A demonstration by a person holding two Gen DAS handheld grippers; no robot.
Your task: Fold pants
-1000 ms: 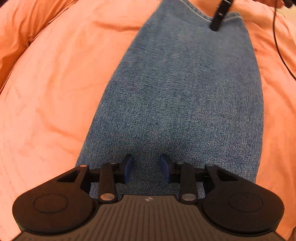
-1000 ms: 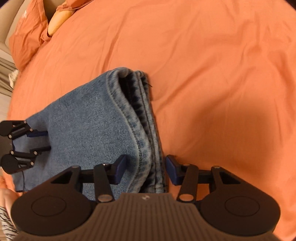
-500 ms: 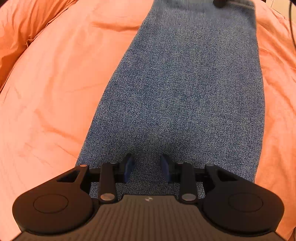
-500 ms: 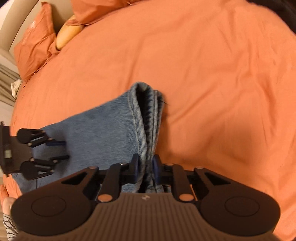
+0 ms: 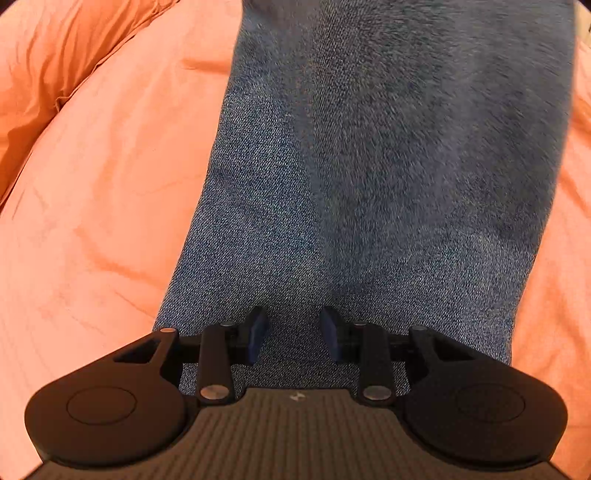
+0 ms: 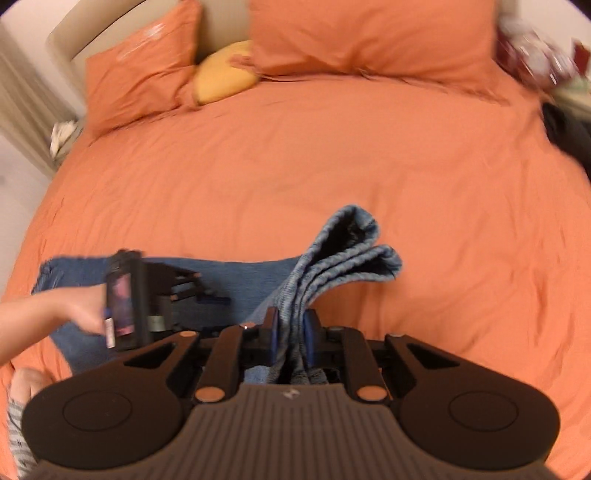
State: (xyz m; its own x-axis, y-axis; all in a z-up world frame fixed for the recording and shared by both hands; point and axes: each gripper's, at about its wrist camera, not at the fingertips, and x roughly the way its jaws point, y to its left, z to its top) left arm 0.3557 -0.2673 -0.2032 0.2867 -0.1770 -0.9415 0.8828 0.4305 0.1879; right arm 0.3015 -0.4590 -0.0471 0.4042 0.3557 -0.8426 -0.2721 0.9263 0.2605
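Our right gripper (image 6: 290, 332) is clamped on the hem end of the jeans (image 6: 332, 254), the denim layers pinched between its blue pads (image 6: 272, 334) and lifted clear of the bed so that the leg openings fan out above the jaws. Our left gripper (image 5: 293, 334) points down onto the jeans (image 5: 369, 184) with its pads (image 5: 256, 334) parted and denim lying flat beneath the gap; they press down on the cloth rather than pinch it. In the right wrist view we see that left gripper (image 6: 207, 291), held in a bare hand (image 6: 79, 312), resting on the part of the jeans that lies flat on the sheet. The jeans sit near the foot of a bed covered with an orange sheet (image 6: 332, 155), lightly creased. At the head of the bed lie two orange pillows (image 6: 140, 70) with a yellow cushion (image 6: 225, 74) between them, against a beige headboard (image 6: 221, 22). A pale curtain (image 6: 26, 107) hangs at the left edge, and blurred clutter (image 6: 535, 55) sits at the upper right corner.
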